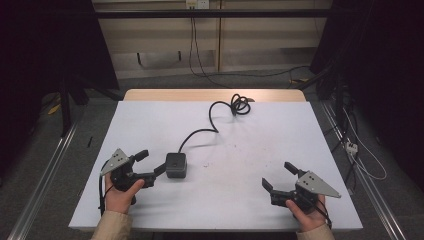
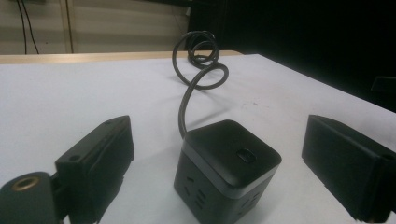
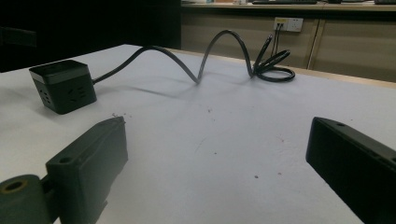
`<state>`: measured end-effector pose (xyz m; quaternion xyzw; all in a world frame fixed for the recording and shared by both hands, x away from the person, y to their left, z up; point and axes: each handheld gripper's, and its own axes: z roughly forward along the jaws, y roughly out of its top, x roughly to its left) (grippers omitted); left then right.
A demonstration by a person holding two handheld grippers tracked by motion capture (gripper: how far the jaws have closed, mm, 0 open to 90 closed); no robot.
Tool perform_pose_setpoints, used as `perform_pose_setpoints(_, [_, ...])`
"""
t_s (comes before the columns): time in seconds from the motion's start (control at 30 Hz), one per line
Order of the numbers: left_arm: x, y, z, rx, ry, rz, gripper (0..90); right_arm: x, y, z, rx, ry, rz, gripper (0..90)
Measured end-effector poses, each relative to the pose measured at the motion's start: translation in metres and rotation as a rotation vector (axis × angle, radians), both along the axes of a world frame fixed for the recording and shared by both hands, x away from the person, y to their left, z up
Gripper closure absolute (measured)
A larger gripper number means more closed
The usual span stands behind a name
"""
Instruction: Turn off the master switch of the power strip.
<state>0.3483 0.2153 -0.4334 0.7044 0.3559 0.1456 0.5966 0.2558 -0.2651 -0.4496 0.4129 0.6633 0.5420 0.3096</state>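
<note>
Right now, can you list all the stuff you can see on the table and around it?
Power cube: one, black, left of the table's middle, between the left gripper's open jaws, not touching them.
Cable: one, black, running from the cube to a coil near the far edge.
Table: one, white top, wooden far edge.
Wall socket: one, white, on the far wall.
Left gripper: one, black, open.
Right gripper: one, black, open, over bare table.
Hands: two, tan sleeves, near edge.

Socket cube (image 1: 176,165) on table (image 1: 280,130) – cable (image 1: 215,120) coiled behind, seemingly near the far edge
</note>
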Motion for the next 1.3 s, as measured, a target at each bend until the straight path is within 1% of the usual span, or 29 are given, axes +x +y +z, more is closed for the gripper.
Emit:
perform_pose_setpoints(0.1, [0.0017, -0.0006, 0.0011, 0.016, -0.002, -0.007, 14.1, 0.0, -0.0003, 0.0002, -0.002, -0.001, -0.001, 4.7])
perform_pose_setpoints(0.2, [0.0024, -0.0011, 0.0019, 0.013, 0.006, -0.009, 19.1, 0.0, -0.0003, 0.0004, -0.001, -0.002, -0.001, 4.7])
perform_pose_setpoints(0.27, [0.0031, -0.0023, 0.003, 0.011, 0.009, -0.018, 24.1, 0.0, -0.0001, 0.0003, -0.002, -0.001, -0.001, 4.8])
perform_pose_setpoints(0.3, [0.0035, -0.0029, 0.0037, 0.024, 0.01, -0.02, 25.8, 0.0, 0.0, 0.0003, -0.002, -0.001, 0.0, 4.8])
perform_pose_setpoints(0.43, [0.0044, -0.0045, 0.0045, 0.025, 0.014, -0.028, 34.1, 0.0, 0.0002, 0.0003, -0.003, -0.001, 0.0, 4.8])
perform_pose_setpoints(0.5, [0.0058, -0.0053, 0.0046, 0.03, 0.025, -0.028, 36.8, 0.0, -0.0001, 0.0003, -0.003, -0.001, -0.001, 4.8])
perform_pose_setpoints(0.57, [0.0061, -0.0053, 0.0046, 0.028, 0.027, -0.029, 42.1, 0.0001, -0.0002, 0.0003, -0.003, -0.001, -0.001, 4.8])
perform_pose_setpoints(0.6, [0.0064, -0.0053, 0.0047, 0.022, 0.031, -0.031, 42.1, 0.0001, -0.0003, 0.0003, -0.004, -0.002, -0.001, 4.8])
perform_pose_setpoints(0.7, [0.0075, -0.0057, 0.0057, 0.024, 0.032, -0.043, 48.6, 0.0003, -0.0004, 0.0003, -0.004, -0.003, -0.001, 4.8])
perform_pose_setpoints(0.77, [0.0077, -0.0061, 0.0059, 0.024, 0.032, -0.045, 51.3, 0.0003, -0.0003, 0.0004, -0.001, -0.002, -0.003, 4.8])
perform_pose_setpoints(0.8, [0.0079, -0.0064, 0.0061, 0.023, 0.034, -0.048, 51.3, 0.0003, -0.0003, 0.0004, -0.001, -0.002, -0.003, 4.8])
perform_pose_setpoints(0.83, [0.0081, -0.0068, 0.0063, 0.02, 0.036, -0.051, 53.7, 0.0001, -0.0004, 0.0005, -0.003, -0.002, -0.002, 4.8])
perform_pose_setpoints(0.9, [0.0088, -0.0073, 0.007, 0.022, 0.036, -0.059, 55.1, 0.0001, -0.0005, 0.0006, -0.002, -0.001, -0.001, 4.8])
perform_pose_setpoints(1.07, [0.0095, -0.0078, 0.0072, 0.018, 0.043, -0.062, 58.5, 0.0001, -0.0007, 0.0006, -0.004, 0.0, 0.0, 4.8])
perform_pose_setpoints(1.17, [0.0103, -0.0082, 0.0074, 0.014, 0.05, -0.075, 62.3, 0.0001, -0.0004, 0.0007, -0.001, 0.0, -0.003, 4.8])
perform_pose_setpoints(1.3, [0.0105, -0.0089, 0.0076, 0.017, 0.052, -0.076, 64.5, 0.0001, -0.0002, 0.0007, -0.003, -0.001, -0.002, 4.8])
